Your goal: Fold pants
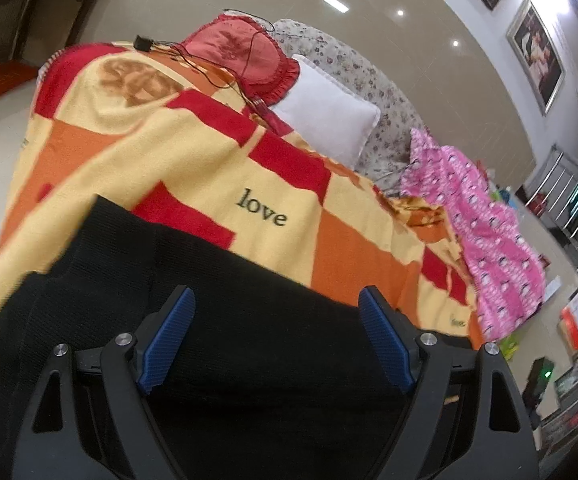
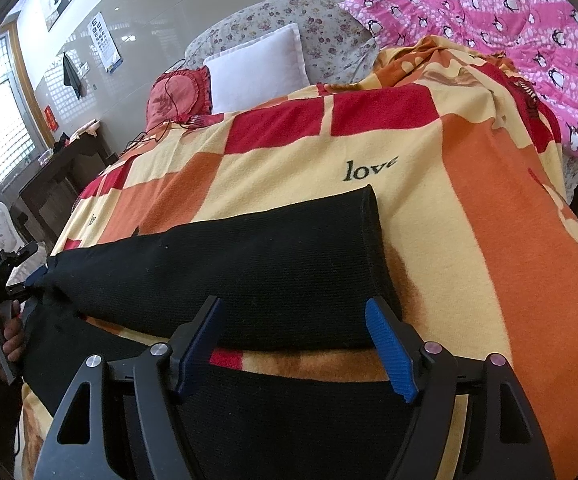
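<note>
Black knit pants (image 1: 225, 304) lie on a bed blanket checked in red, orange and yellow (image 1: 193, 168). In the left wrist view my left gripper (image 1: 277, 300) is open just above the black fabric, holding nothing. In the right wrist view one pant leg (image 2: 249, 264) stretches across the blanket (image 2: 489, 208) with its hem at the right, and a second black part lies below it. My right gripper (image 2: 295, 308) is open over the near edge of that leg. The left gripper (image 2: 21, 280) shows at the far left, by the pants' left end.
A white pillow (image 1: 329, 116), a red frilled cushion (image 1: 245, 56) with a black cable and a small black box (image 1: 143, 43) lie at the bed's head. A pink penguin quilt (image 2: 529, 52) is heaped on the right side. A dark side table (image 2: 61, 172) stands left of the bed.
</note>
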`<state>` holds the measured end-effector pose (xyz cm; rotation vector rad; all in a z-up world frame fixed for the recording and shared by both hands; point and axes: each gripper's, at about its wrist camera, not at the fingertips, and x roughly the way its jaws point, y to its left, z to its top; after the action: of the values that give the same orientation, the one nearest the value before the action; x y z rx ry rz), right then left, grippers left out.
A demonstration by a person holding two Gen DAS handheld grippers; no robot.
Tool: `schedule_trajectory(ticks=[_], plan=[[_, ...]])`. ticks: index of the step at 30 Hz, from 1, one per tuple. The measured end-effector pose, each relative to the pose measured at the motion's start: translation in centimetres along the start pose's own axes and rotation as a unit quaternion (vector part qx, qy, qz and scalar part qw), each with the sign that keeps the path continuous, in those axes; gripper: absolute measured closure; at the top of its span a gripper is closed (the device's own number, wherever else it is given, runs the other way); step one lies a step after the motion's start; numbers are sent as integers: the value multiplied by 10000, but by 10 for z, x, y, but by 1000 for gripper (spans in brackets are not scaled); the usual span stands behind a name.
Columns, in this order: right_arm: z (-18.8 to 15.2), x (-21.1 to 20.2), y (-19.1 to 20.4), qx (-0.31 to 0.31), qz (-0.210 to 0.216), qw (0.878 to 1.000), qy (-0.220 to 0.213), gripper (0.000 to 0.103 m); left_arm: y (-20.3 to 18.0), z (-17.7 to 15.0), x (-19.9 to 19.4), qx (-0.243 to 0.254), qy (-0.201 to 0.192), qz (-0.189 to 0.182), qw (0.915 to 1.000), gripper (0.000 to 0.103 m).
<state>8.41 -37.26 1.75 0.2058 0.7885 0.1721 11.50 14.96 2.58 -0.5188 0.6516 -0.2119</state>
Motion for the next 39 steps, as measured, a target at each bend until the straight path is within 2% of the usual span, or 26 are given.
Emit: schedule_trajectory(ticks=[5, 8, 9, 11, 13, 15, 17, 19, 21, 24, 27, 28, 30, 32, 39], plan=[[-1, 0, 1, -10, -9, 10000, -19, 29, 3, 7, -24, 525, 26, 260, 9983, 17], [-1, 0, 1, -10, 1, 10000, -23, 29, 4, 22, -32, 1122, -14, 399, 9929, 17], [-1, 0, 2, -10, 2, 10000, -23, 29, 3, 31, -30, 1392, 35, 654, 9881, 17], [-1, -1, 2, -11, -1, 10000, -24, 29, 4, 44, -25, 1743, 108, 854, 9809, 17], [-1, 0, 2, -10, -1, 10000, -26, 29, 10, 54, -16, 2045, 354, 756, 9753, 17], [-1, 0, 1, 2, 16, 10000, -25, 29, 16, 58, -2, 2424, 738, 758, 9644, 17], [0, 0, 1, 9, 27, 10000, -11, 29, 20, 54, 3, 2646, 905, 811, 9567, 17], [1, 0, 1, 7, 30, 10000, -10, 29, 21, 49, 5, 2700, 990, 964, 9529, 17], [1, 0, 1, 6, 29, 10000, -10, 29, 19, 44, 2, 2664, 813, 1239, 9524, 17], [1, 0, 1, 5, 28, 10000, -8, 29, 4, 34, -14, 2231, 247, 1861, 9565, 17], [1, 0, 2, -4, 15, 10000, -4, 29, -13, 18, -31, 1997, -144, 1917, 9608, 17], [1, 0, 2, -5, 5, 10000, -8, 29, -16, 15, -32, 1998, -190, 1959, 9599, 17], [1, 0, 2, 0, 0, 10000, -19, 29, -27, 6, -34, 2131, -330, 2174, 9520, 17], [0, 0, 2, 3, -5, 10000, -20, 29, -32, 3, -31, 2225, -309, 2290, 9471, 17], [0, 0, 2, 3, -4, 10000, -20, 29, -33, -1, -27, 2283, -227, 2425, 9426, 17]])
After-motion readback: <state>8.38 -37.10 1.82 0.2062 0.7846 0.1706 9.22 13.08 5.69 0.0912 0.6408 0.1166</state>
